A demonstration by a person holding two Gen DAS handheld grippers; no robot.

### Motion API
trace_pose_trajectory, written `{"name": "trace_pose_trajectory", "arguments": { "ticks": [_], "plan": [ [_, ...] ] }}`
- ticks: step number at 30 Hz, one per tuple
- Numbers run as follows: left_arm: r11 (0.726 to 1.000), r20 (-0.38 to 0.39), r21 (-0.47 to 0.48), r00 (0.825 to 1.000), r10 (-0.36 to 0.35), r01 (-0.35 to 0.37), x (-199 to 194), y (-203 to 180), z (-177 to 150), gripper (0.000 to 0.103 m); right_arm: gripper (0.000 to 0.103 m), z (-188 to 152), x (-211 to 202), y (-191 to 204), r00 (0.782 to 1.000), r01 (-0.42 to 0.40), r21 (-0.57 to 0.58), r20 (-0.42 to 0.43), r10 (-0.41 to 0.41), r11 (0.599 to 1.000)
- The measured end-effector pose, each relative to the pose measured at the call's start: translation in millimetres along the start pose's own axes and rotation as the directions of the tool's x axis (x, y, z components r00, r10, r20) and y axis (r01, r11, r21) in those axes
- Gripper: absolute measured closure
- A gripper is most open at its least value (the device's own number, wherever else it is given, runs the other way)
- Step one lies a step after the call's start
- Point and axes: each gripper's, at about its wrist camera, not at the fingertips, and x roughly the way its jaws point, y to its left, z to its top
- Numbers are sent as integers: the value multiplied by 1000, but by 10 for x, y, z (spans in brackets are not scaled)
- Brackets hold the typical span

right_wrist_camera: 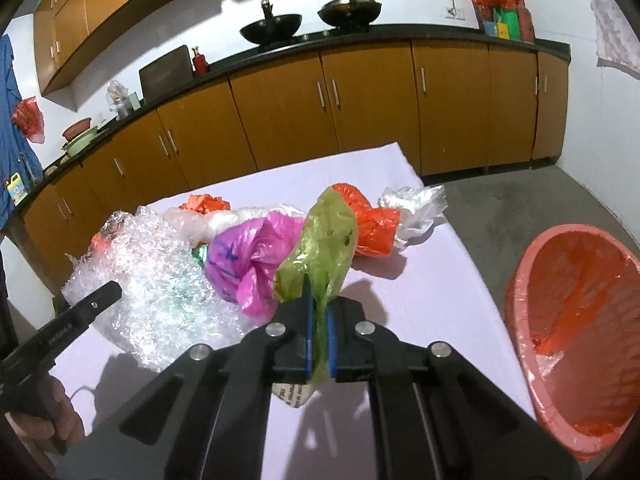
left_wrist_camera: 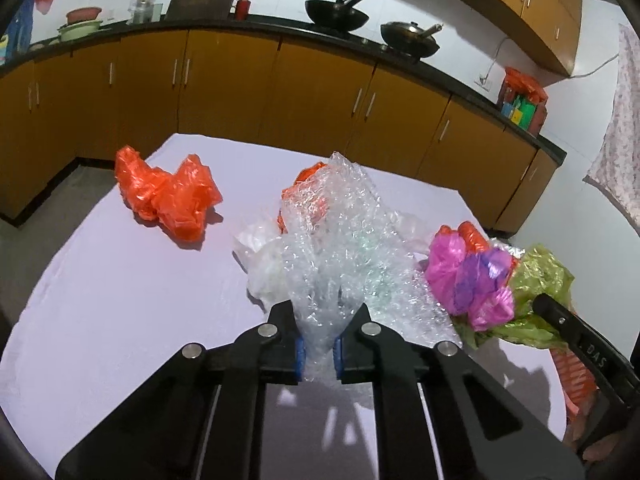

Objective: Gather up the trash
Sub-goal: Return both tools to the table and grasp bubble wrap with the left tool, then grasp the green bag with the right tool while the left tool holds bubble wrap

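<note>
My left gripper (left_wrist_camera: 320, 354) is shut on a sheet of clear bubble wrap (left_wrist_camera: 340, 240), which bulges up over the table; the sheet also shows in the right wrist view (right_wrist_camera: 160, 280). My right gripper (right_wrist_camera: 319, 344) is shut on a green plastic bag (right_wrist_camera: 324, 248), which also shows in the left wrist view (left_wrist_camera: 536, 280). A pink and purple bag (right_wrist_camera: 252, 264) lies between them. An orange bag (left_wrist_camera: 168, 196) lies at the table's far left. Another orange bag (right_wrist_camera: 368, 220) and a clear white bag (right_wrist_camera: 416, 208) lie beyond the green one.
An orange-lined pink trash bin (right_wrist_camera: 580, 320) stands on the floor to the right of the white-covered table (left_wrist_camera: 100, 300). Wooden kitchen cabinets (right_wrist_camera: 360, 108) with woks on the counter run behind the table.
</note>
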Motion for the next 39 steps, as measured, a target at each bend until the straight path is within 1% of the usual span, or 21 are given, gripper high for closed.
{"name": "trace_pose_trajectory", "arguments": {
  "ticks": [7,11,18,25,29,33,39],
  "plan": [
    [1000,23,-11,1000,7,-6,-174,104,28,94,96,-13,-236,-120,999,28,16,28,-28,999],
    [1000,56,-15,998,0,1,-336,142,103,94,96,4,-365,-173,998,32,34,48,-33,999],
    [1000,112,-9,993,-26,28,-586,81,214,94,96,28,-597,-202,995,42,32,87,-45,999],
    [999,140,0,989,-51,52,-744,-21,267,95,96,31,-790,-285,992,51,45,116,-56,998],
    [997,161,19,984,-78,76,-843,-116,308,96,96,32,-908,-352,988,62,59,135,-69,996],
    [991,175,56,976,-127,119,-930,-319,340,96,96,27,-1021,-448,984,81,69,153,-91,994],
    [974,159,110,964,-212,196,-934,-700,324,96,96,-2,-1171,-598,976,120,83,175,-133,989]
  ]
}}
